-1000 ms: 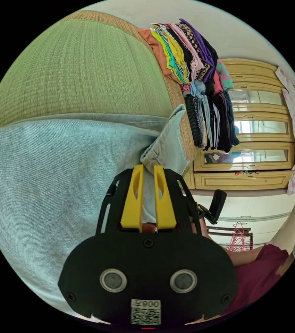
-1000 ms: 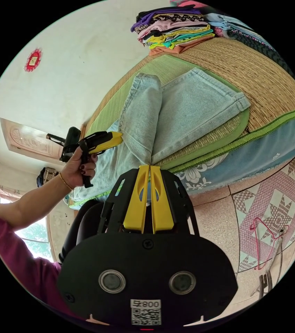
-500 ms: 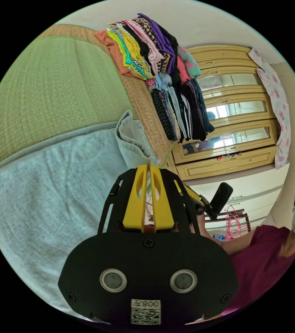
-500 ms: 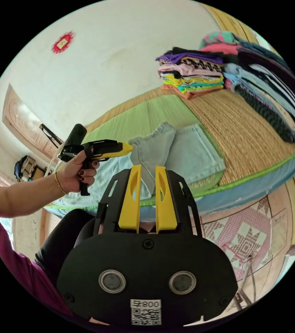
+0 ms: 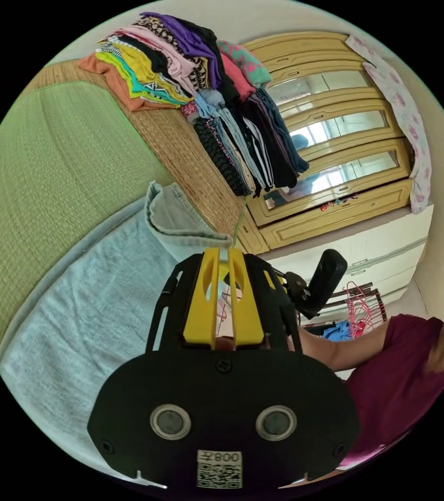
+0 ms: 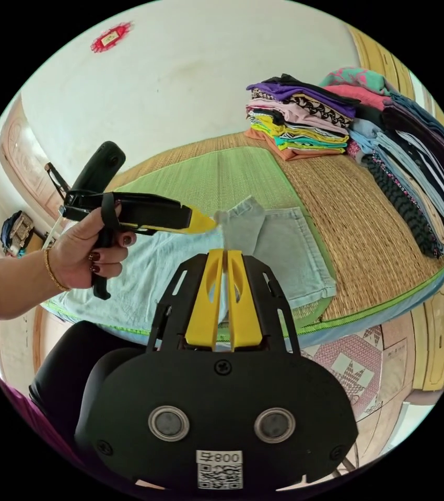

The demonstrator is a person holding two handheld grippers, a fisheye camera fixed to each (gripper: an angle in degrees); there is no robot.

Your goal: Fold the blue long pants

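The light blue denim pants point(image 6: 170, 276) lie flat on a green mat point(image 6: 206, 177) on the bed. One leg end point(image 6: 240, 229) is lifted off the rest and stands up in a peak. My left gripper point(image 6: 209, 223), held in a hand, pinches the hem from the left. My right gripper point(image 6: 225, 254) has its jaws together on the same raised cloth from below. In the left gripper view the folded-back hem point(image 5: 180, 222) runs down into my left gripper point(image 5: 223, 254), whose jaws stand nearly together around it.
Two stacks of folded clothes point(image 6: 300, 125) point(image 6: 415, 172) sit on the woven mat point(image 6: 368, 219) at the far side of the bed. A yellow mirrored wardrobe point(image 5: 337, 156) stands behind. Tiled floor point(image 6: 368, 376) and pink hangers point(image 5: 360, 313) lie beyond the bed edge.
My right gripper let go of the pants and stood open half a second ago; now it is shut on the raised leg end. The left gripper has kept its hold on the hem.
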